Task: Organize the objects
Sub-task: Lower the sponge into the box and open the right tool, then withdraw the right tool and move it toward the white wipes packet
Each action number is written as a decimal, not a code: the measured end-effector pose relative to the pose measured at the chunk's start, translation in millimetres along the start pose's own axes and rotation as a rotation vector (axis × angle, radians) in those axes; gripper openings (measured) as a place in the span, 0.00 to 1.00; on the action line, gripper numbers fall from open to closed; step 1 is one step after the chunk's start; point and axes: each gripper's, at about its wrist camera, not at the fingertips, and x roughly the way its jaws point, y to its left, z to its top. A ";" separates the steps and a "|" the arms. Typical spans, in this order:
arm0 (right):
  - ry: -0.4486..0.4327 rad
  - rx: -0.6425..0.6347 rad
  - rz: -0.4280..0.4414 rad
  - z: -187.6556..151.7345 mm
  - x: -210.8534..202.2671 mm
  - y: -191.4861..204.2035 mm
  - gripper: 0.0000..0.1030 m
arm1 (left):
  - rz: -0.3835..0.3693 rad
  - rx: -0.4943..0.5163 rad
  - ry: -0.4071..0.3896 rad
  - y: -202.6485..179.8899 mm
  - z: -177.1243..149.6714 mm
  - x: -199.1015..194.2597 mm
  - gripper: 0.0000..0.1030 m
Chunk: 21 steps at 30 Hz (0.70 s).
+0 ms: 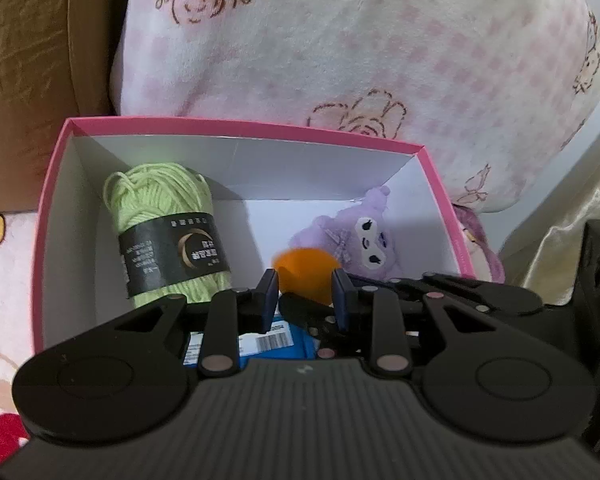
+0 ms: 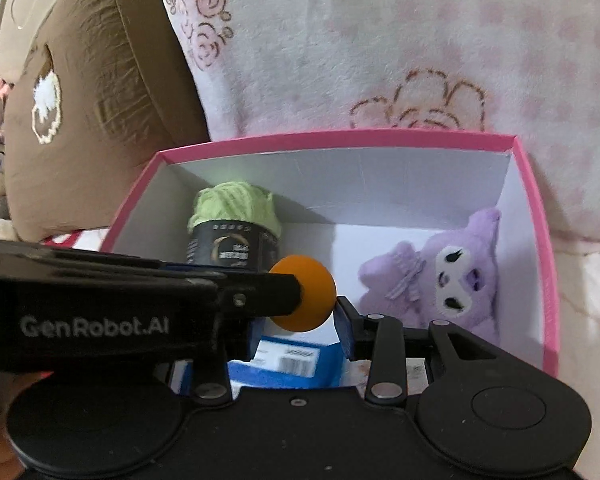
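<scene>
The orange ball (image 1: 304,268) is pinched by the left tongs (image 1: 304,288), only at the very tips. It is held over the pink box (image 1: 240,130), low inside it. Of the right tongs (image 2: 300,308) only one finger (image 2: 346,324) is seen, just beside the ball. The other finger is hidden behind the left tongs. The right tongs seem to be apart, and nothing seems to be squeezed by them.

A blue packet (image 1: 276,340) is seen under the left tongs. A green ball of yarn (image 1: 160,200) is seen ahead and to the left of them. A purple plush toy (image 1: 360,240) is seen ahead and to the right.

The ball is round and smooth, and only a little of it is held. It could be popped out of the tips if it is bumped. The two tongs are very close together, so a bump could easily be made by the right finger. If the ball is let go too high, it could be bounced off the blue packet and out of the box. If it is dropped gently, it can be stopped by the yarn or the toy.
</scene>
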 end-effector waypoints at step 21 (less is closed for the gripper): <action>-0.149 -0.039 -0.016 -40.8 -122.3 7.0 0.49 | 0.098 0.137 -0.026 -22.6 -32.3 -105.0 0.44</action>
